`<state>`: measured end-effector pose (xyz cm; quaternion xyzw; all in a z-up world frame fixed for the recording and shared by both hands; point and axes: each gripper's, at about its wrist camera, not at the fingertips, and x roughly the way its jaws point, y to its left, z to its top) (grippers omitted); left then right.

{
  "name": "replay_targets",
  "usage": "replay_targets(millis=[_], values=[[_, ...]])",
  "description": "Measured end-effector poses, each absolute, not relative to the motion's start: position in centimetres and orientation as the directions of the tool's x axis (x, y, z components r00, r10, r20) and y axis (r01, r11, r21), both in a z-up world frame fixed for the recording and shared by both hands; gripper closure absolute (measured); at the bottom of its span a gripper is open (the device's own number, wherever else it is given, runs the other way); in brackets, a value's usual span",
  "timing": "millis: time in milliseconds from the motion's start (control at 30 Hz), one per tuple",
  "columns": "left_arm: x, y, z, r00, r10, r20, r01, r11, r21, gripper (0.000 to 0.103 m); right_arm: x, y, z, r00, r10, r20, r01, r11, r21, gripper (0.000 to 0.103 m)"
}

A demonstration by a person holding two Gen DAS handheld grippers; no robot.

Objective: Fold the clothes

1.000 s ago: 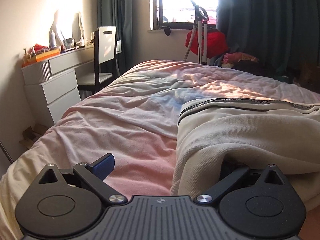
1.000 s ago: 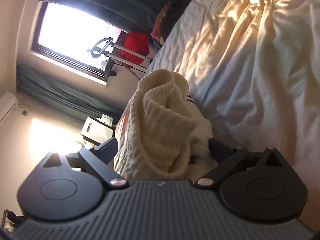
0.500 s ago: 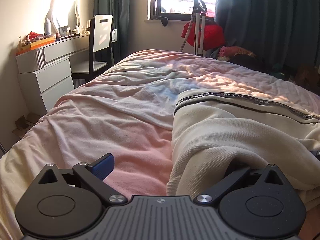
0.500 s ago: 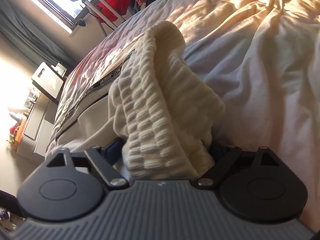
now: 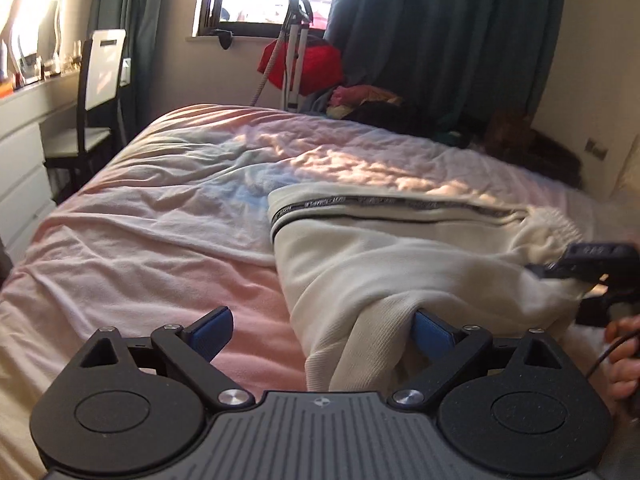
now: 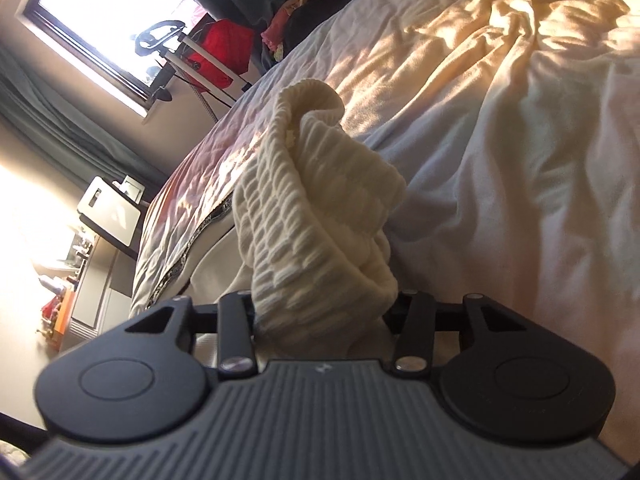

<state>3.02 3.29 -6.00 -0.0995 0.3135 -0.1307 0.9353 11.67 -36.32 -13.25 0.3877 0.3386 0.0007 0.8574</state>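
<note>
A cream garment (image 5: 392, 256) with a black lettered stripe lies on the pink bed sheet (image 5: 160, 240). My left gripper (image 5: 320, 328) is open, low over the bed at the garment's near edge; cloth lies between the blue pads, against the right one (image 5: 430, 326). My right gripper (image 6: 322, 312) is shut on the garment's cream ribbed cuff (image 6: 320, 208), which stands up in a bunch in front of it. The right gripper also shows at the right edge of the left wrist view (image 5: 600, 268), held by a hand.
A white desk and chair (image 5: 100, 80) stand left of the bed. A red bag and white stand (image 5: 300, 56) are below the window. A pile of clothes (image 5: 368, 100) lies at the far side of the bed, before dark curtains.
My right gripper's jaws have closed in on the ribbed cuff. The left gripper has turned right along the garment edge, and its right pad now shows beside the cloth.
</note>
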Motion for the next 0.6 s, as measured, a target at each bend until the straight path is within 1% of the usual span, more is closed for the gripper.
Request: replay_targets(millis=[67,100,167,200,267,300,367,433,500,533,600], values=[[4.1,5.7,-6.6,0.771,-0.374,-0.515,0.110,0.875,-0.472,0.000,11.6,-36.2,-13.3,0.770,0.261,-0.582,0.266,0.698,0.665,0.055],[4.9,6.6,-7.1,0.764,-0.405,-0.502,0.077,0.830,-0.552,0.001,11.6,-36.1,-13.3,0.770,0.259,-0.583,0.267,0.699,0.664,0.055],[7.0,7.2,-9.0,0.720,-0.478,-0.503,0.032,0.746,-0.665,0.003,11.8,-35.9,-13.5,0.770,0.253,-0.585,0.272,0.699,0.661,0.055],[8.1,7.0,-10.0,0.694,-0.508,-0.511,0.012,0.717,-0.697,0.005,11.8,-36.0,-13.6,0.769,0.253,-0.587,0.278,0.695,0.663,0.055],[9.7,6.0,-11.6,0.648,-0.547,-0.531,-0.010,0.691,-0.723,0.005,11.8,-36.0,-13.9,0.768,0.253,-0.589,0.285,0.688,0.667,0.055],[10.4,5.4,-12.3,0.623,-0.557,-0.549,-0.018,0.692,-0.722,0.006,11.8,-36.0,-14.0,0.767,0.253,-0.589,0.287,0.686,0.669,0.055],[10.9,4.6,-13.0,0.612,-0.563,-0.556,-0.012,0.696,-0.718,0.005,11.8,-36.0,-14.1,0.766,0.254,-0.591,0.290,0.684,0.670,0.055],[10.9,4.4,-12.9,0.620,-0.552,-0.557,-0.003,0.709,-0.705,0.009,11.8,-36.0,-14.1,0.766,0.253,-0.592,0.291,0.683,0.669,0.055],[10.5,4.3,-12.7,0.630,-0.540,-0.559,0.011,0.725,-0.689,0.023,11.8,-35.9,-14.0,0.766,0.251,-0.592,0.292,0.685,0.668,0.055],[10.2,4.2,-12.4,0.636,-0.531,-0.560,0.029,0.742,-0.670,0.027,11.6,-35.8,-13.6,0.773,0.253,-0.581,0.276,0.691,0.668,0.055],[9.8,4.0,-11.7,0.653,-0.513,-0.558,0.070,0.774,-0.630,0.043,11.3,-35.6,-12.6,0.788,0.258,-0.559,0.245,0.702,0.669,0.056]])
